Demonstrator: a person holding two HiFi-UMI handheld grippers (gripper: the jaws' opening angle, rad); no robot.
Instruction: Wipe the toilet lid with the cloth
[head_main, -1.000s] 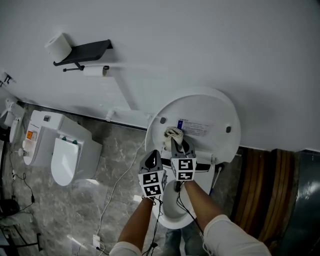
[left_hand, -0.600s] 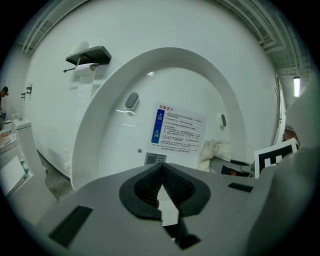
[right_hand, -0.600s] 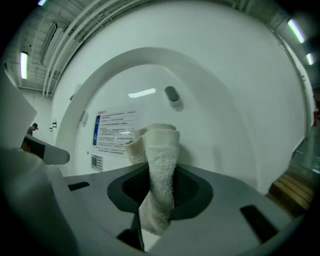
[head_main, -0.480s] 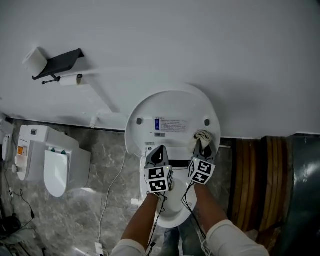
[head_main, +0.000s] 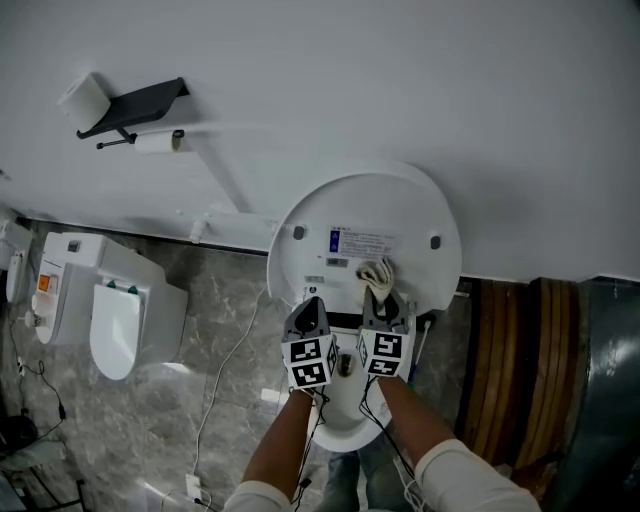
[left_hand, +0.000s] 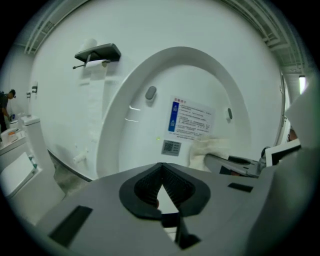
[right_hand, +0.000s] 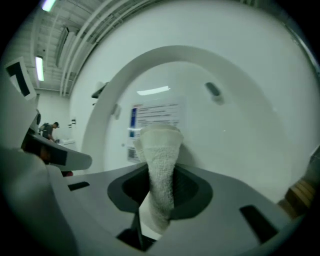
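Note:
The white toilet lid (head_main: 400, 215) stands raised against the wall, its underside with a printed label (head_main: 362, 241) facing me. My right gripper (head_main: 382, 297) is shut on a cream cloth (head_main: 377, 272), whose bunched end presses on the lid just below the label; the right gripper view shows the cloth (right_hand: 161, 165) clamped between the jaws with the lid (right_hand: 235, 130) right behind. My left gripper (head_main: 307, 310) is shut with nothing in it, beside the right one, low before the lid (left_hand: 145, 135). The cloth (left_hand: 207, 149) shows at its right.
A black shelf (head_main: 135, 105) with a paper roll (head_main: 82, 96) is fixed on the wall at upper left. A white bidet-seat unit (head_main: 100, 300) sits on the grey marble floor at left. White cables (head_main: 225, 385) trail over the floor. Wooden boards (head_main: 525, 370) stand at right.
The right gripper with the cloth swept from the lid's middle to its right edge, then back left to below the label. The left gripper stayed shut close beside it.

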